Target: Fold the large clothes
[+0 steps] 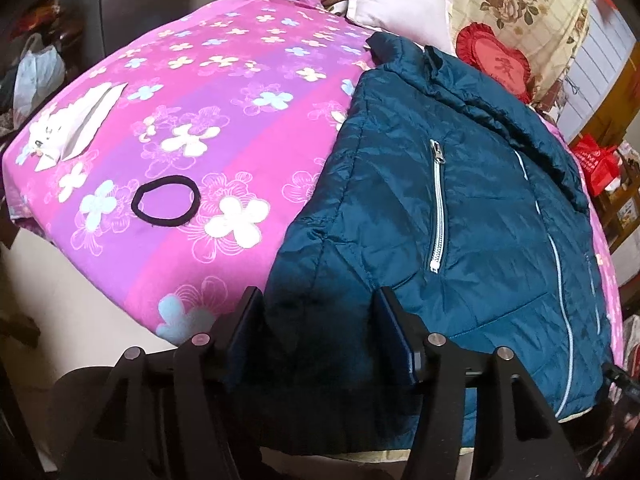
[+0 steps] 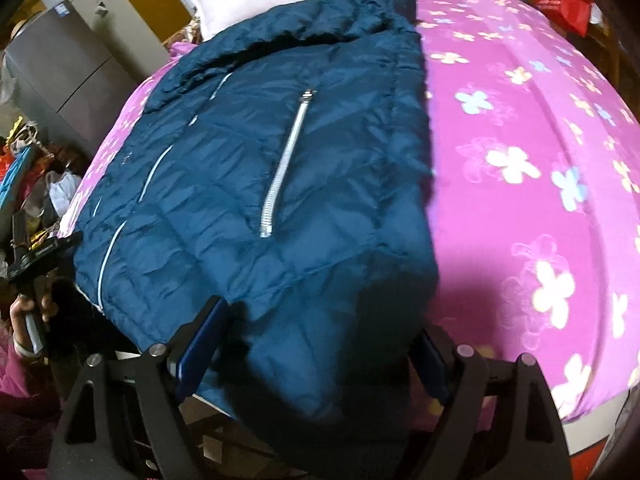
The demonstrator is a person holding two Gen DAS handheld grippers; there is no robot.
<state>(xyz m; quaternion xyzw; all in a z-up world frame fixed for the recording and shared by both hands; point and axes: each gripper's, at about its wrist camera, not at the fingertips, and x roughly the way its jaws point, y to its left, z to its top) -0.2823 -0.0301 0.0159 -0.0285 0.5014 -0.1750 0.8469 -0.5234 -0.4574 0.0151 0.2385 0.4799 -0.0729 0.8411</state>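
jacket, dark teal and quilted, lies flat on a pink flowered bedspread, collar toward the pillows, hem hanging over the near edge of the bed. in the left wrist view it fills the right part of the bed; its left edge runs from the collar down to the left gripper. that gripper's jaws stand part open, one on each side of the hem's left corner, and the pads do not visibly press the cloth. left of the jacket the bedspread is wide and mostly free, with only a black hair band and a white tissue pack near its far left edge.

in the right wrist view the right gripper stands wide open astride the hem's right corner, gaps showing beside both pads. the jacket's right edge is straight, and beyond it the bedspread is bare out to the bed's edge. a hand holds the other gripper's handle at the left.
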